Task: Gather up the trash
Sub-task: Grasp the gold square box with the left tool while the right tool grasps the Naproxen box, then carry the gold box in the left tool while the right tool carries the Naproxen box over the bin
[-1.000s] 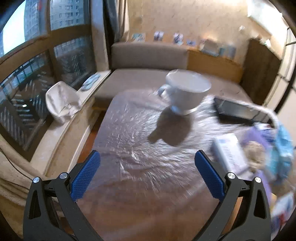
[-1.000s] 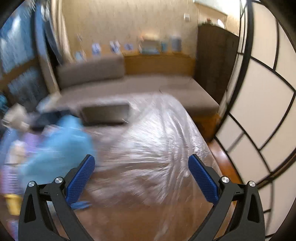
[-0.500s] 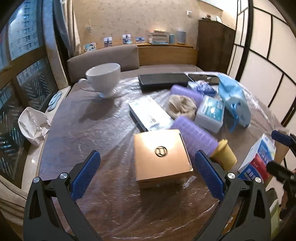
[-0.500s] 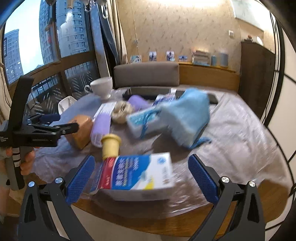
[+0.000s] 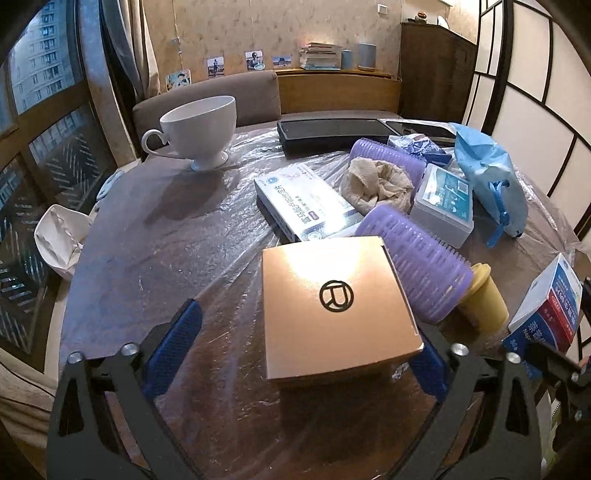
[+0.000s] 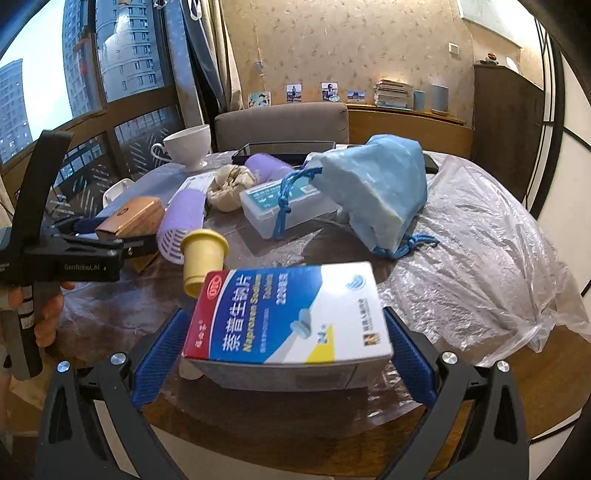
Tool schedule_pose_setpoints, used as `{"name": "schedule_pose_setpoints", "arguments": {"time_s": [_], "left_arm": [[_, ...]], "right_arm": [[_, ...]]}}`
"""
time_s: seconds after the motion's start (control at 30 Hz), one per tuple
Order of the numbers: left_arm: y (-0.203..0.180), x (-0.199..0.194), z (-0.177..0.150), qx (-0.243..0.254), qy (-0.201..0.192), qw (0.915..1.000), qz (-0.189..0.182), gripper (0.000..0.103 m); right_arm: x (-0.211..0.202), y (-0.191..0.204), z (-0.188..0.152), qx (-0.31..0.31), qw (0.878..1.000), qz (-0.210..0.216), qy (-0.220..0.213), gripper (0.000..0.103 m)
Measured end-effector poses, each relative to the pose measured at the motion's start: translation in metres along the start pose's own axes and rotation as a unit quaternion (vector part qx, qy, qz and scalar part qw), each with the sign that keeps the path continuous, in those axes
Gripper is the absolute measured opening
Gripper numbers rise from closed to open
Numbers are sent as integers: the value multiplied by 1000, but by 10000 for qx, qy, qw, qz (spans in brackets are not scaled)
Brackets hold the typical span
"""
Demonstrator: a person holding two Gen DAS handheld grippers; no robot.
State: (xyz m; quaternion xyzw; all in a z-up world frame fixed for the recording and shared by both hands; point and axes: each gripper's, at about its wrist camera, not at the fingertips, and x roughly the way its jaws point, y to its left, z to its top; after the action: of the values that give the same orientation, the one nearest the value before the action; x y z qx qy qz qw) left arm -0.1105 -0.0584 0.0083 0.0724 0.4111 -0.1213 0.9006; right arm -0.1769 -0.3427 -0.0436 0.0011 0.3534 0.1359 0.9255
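Your spread left gripper (image 5: 299, 350) straddles the gold box (image 5: 334, 306); your right gripper (image 6: 282, 350), equally wide, brackets the medicine box (image 6: 291, 314) for pickup.

Patterned beige wall (image 5: 314, 26), brown sofa (image 5: 221, 96) beneath, tall windows (image 6: 110, 55) onto daylit towers, dark wooden cabinet (image 5: 432, 70).

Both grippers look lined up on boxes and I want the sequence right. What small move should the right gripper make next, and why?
Probably close the right gripper on the blue and red medicine box. The box already sits between its open blue pads, near the table's edge, so no further reach seems needed. The left gripper likewise straddles the gold box, still open.
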Motion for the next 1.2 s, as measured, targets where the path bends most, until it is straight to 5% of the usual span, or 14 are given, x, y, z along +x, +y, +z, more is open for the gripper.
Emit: {"name": "schedule_pose_setpoints", "arguments": {"time_s": [0.27, 0.53, 1.2], "left_arm": [[3, 3, -2, -203, 71, 9995, -234, 60], [16, -6, -7, -586, 68, 9966, -567, 59], [8, -64, -37, -604, -364, 9961, -535, 59]], "right_arm": [[-3, 2, -9, -35, 9999, -45, -113, 88], [-16, -6, -3, 36, 9996, 48, -284, 87], [-38, -1, 7, -133, 9985, 423, -314, 87]]}}
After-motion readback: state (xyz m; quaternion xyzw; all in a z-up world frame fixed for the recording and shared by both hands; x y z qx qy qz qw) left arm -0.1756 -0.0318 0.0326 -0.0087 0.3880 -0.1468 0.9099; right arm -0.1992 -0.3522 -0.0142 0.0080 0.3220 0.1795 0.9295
